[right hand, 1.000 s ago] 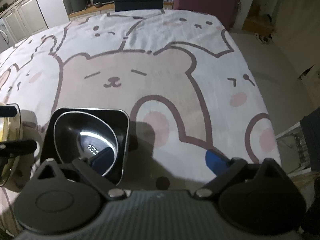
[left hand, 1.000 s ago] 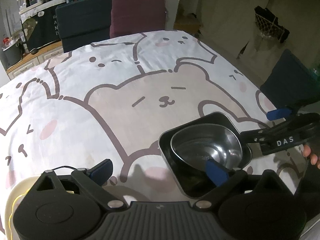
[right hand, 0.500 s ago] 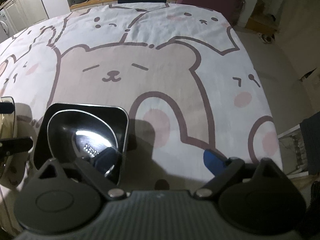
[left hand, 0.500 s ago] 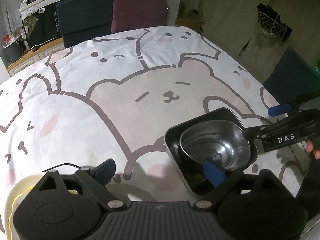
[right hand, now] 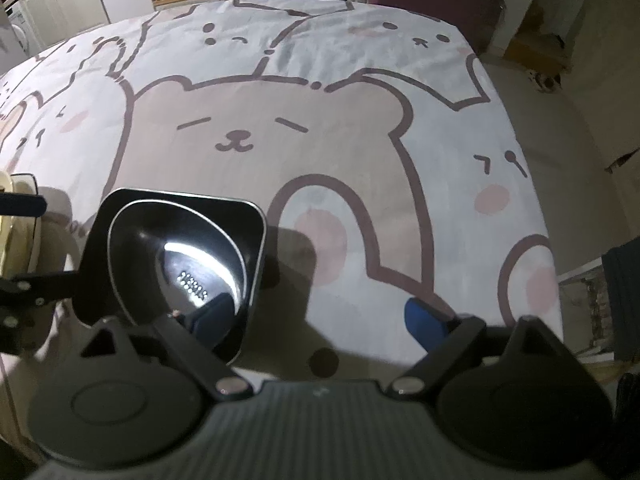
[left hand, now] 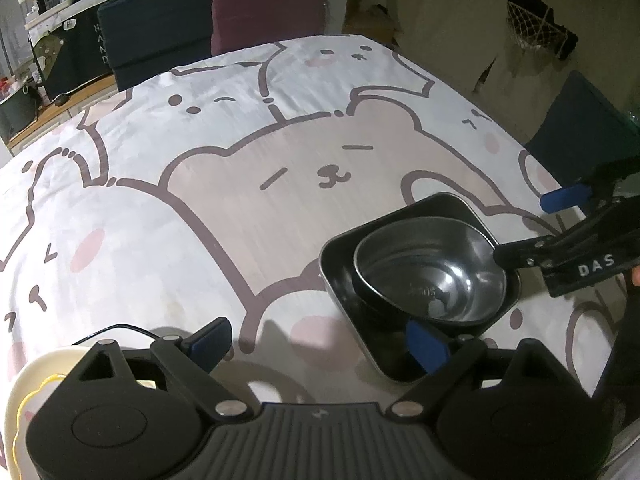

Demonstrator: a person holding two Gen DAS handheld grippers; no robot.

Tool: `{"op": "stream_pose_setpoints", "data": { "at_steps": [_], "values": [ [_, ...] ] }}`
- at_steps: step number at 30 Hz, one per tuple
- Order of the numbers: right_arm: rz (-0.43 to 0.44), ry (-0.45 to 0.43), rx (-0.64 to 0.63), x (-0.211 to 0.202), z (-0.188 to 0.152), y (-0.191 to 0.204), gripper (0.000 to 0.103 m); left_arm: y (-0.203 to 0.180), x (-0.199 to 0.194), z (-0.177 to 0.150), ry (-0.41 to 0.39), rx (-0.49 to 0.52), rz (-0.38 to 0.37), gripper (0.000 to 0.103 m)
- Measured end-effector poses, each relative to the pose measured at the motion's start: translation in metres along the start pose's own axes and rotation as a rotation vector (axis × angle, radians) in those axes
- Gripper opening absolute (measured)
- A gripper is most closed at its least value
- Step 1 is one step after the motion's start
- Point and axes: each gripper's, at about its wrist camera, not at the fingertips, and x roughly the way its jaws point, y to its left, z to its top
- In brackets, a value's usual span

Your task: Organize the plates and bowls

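A shiny steel bowl (left hand: 432, 276) (right hand: 180, 256) sits inside a black square dish (left hand: 340, 264) (right hand: 248, 216) on the bear-print tablecloth. My right gripper (right hand: 318, 320) is open wide; its left finger dips into the bowl's near side and its right finger hangs over the cloth. In the left wrist view the right gripper (left hand: 534, 227) reaches in from the right, one finger at the bowl's rim. My left gripper (left hand: 318, 342) is open too, with its right fingertip over the dish's near corner. A cream plate (left hand: 24, 392) (right hand: 16, 216) lies under its left side.
The bear-print cloth (left hand: 280, 184) covers the table. Two chairs, one dark (left hand: 156, 12) and one maroon (left hand: 268, 0), stand at the far edge. Another dark chair (left hand: 576, 128) is off the right edge. White cabinets (right hand: 60, 4) stand beyond the table.
Both grippers have drawn back slightly, so the bowl and dish sit a little farther off in both views. The bowl stays in the dish, and both grippers remain open.
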Motion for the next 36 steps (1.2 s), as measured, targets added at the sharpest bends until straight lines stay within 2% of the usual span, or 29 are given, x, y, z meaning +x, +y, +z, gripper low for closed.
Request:
{"op": "stream_pose_setpoints", "data": {
  "at_steps": [6,30,35,36],
  "values": [
    [0.029,-0.008,-0.013,-0.008,-0.005,0.0,0.095,0.0,0.004,0.001,0.009,0.004,0.001,0.093],
    [-0.015,0.047,-0.054,0.003,-0.008,0.003,0.096,0.003,0.012,0.001,0.027,0.01,0.014,0.092],
    [-0.014,0.048,-0.063,0.004,-0.006,0.005,0.096,0.005,0.013,0.001,0.028,0.007,0.027,0.081],
    [-0.012,0.04,-0.055,0.002,-0.006,0.005,0.095,0.004,0.013,0.001,0.03,0.005,0.026,0.075]
  ]
}}
